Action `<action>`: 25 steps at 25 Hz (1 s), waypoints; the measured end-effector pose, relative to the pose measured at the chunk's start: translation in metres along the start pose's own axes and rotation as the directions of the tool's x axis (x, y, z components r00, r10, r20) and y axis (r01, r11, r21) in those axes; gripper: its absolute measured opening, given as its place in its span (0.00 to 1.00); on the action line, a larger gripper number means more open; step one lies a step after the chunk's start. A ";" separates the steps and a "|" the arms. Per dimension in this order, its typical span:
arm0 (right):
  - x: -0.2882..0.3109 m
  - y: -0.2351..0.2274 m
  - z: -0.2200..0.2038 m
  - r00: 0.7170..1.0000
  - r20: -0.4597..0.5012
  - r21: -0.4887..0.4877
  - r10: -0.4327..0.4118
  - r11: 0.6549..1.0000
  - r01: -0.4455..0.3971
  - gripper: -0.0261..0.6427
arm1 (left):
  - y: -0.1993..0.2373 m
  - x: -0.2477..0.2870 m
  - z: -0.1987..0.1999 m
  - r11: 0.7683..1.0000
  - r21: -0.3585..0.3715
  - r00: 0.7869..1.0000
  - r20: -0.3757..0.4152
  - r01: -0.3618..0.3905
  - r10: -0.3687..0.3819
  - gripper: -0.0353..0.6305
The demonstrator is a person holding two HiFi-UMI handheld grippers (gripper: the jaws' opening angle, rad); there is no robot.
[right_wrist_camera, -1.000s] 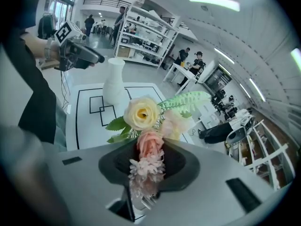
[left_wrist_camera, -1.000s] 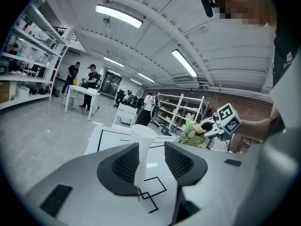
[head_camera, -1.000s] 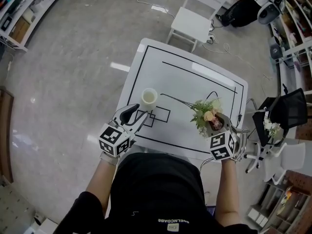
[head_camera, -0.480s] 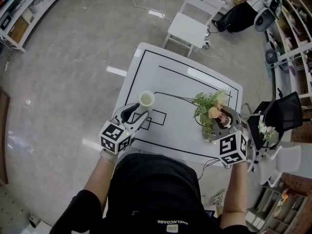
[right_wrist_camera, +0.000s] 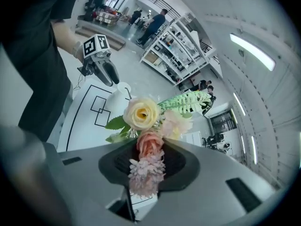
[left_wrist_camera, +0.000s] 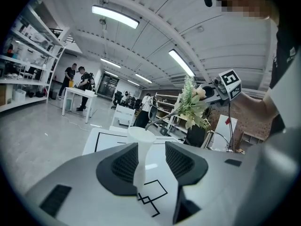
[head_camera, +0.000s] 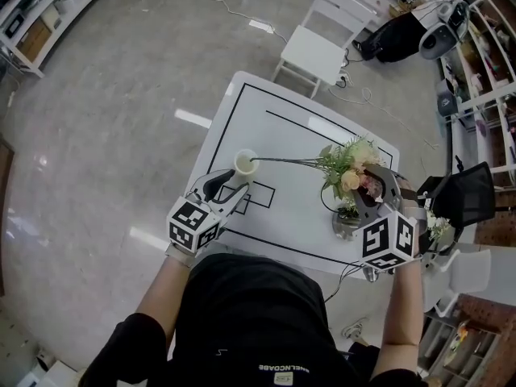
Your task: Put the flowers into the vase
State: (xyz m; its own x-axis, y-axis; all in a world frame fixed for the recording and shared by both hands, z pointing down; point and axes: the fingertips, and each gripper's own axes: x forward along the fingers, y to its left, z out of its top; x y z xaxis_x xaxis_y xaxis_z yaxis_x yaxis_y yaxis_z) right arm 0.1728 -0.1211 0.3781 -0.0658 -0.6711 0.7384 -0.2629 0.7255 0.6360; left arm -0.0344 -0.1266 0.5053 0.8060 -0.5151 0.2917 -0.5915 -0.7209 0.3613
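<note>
White table, slender flared vase

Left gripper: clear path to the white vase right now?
Probably yes. The left gripper faces the vase, which stands in the gap between its jaws; these have just been opening and don't seem to press it. Nothing blocks the way; only the stem of the flowers reaches the vase's mouth.
</note>
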 end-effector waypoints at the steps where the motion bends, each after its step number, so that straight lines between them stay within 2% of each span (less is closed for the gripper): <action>1: 0.001 -0.001 0.004 1.000 -0.001 -0.025 0.001 1.000 -0.001 0.21 | 0.000 -0.001 -0.001 1.000 -0.003 1.000 0.002 -0.001 0.001 0.29; 7: 0.007 -0.007 0.024 0.999 -0.026 -0.186 -0.024 0.982 0.019 0.21 | 0.005 0.000 -0.002 1.000 0.008 1.000 -0.008 -0.004 0.004 0.29; 13: 0.012 -0.013 0.048 0.998 -0.028 -0.338 -0.054 0.940 0.042 0.21 | 0.013 0.008 -0.007 1.000 0.021 1.000 -0.028 0.015 -0.015 0.29; 25: 0.021 -0.007 0.093 0.997 0.019 -0.525 -0.075 0.848 0.074 0.21 | 0.016 0.011 -0.012 0.999 0.009 0.999 -0.029 0.038 -0.038 0.29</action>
State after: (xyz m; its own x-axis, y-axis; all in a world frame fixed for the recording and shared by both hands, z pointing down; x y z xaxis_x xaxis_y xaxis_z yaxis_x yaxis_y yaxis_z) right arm 0.0833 -0.1546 0.3685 -0.0638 -0.7264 0.6843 0.2780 0.6456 0.7113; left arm -0.0352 -0.1381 0.5254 0.8267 -0.4738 0.3035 -0.5602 -0.7441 0.3640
